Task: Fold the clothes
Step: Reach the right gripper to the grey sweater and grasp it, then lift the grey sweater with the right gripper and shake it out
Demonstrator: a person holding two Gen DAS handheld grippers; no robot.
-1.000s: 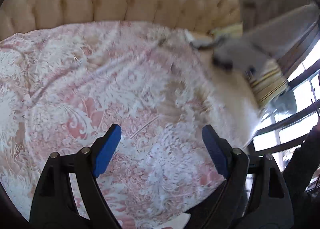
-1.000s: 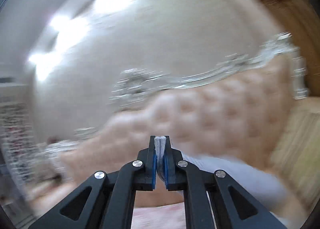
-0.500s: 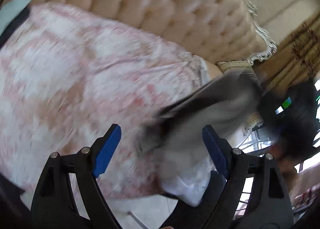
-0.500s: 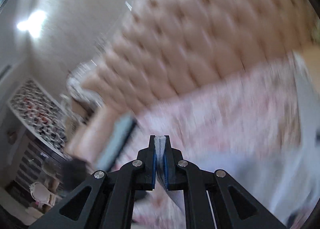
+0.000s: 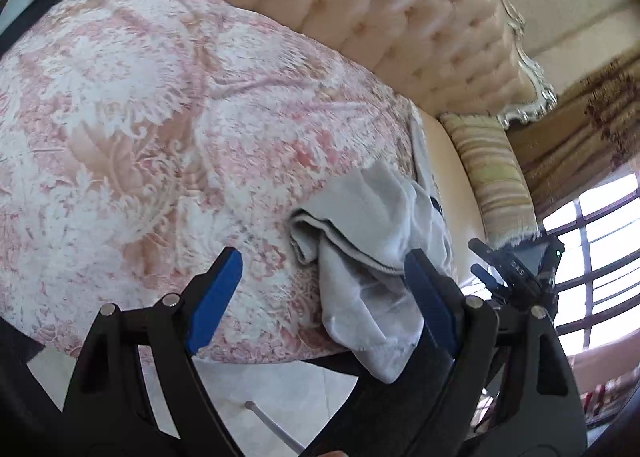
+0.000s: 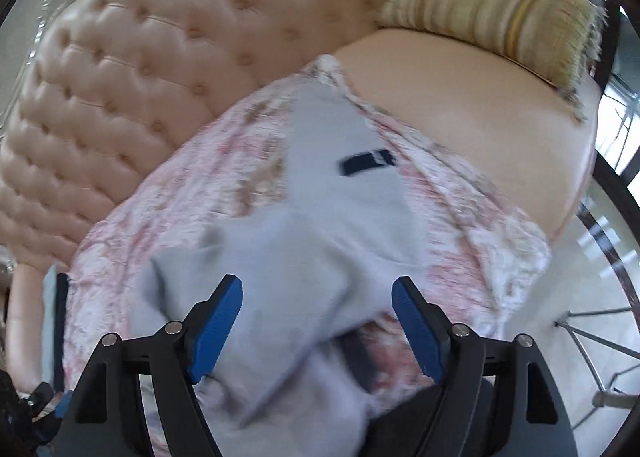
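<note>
A cream tufted headboard (image 5: 360, 9) with buttons fills the top of the left wrist view, edged at upper right by a silver carved frame (image 5: 528, 89). A pink and white floral bedspread (image 5: 140, 117) covers the bed. A striped yellow cushion (image 5: 492, 173) lies at right, beside a barred window (image 5: 600, 257) bright with daylight. Pale floor (image 5: 280, 389) shows below.

A tufted cream sofa (image 6: 132, 69) carries a pink floral cover (image 5: 160, 117) over its seat, with a crumpled grey garment (image 6: 320, 225) lying on the cover's edge nearest a striped cushion (image 6: 492, 9) at the sofa's end.
</note>
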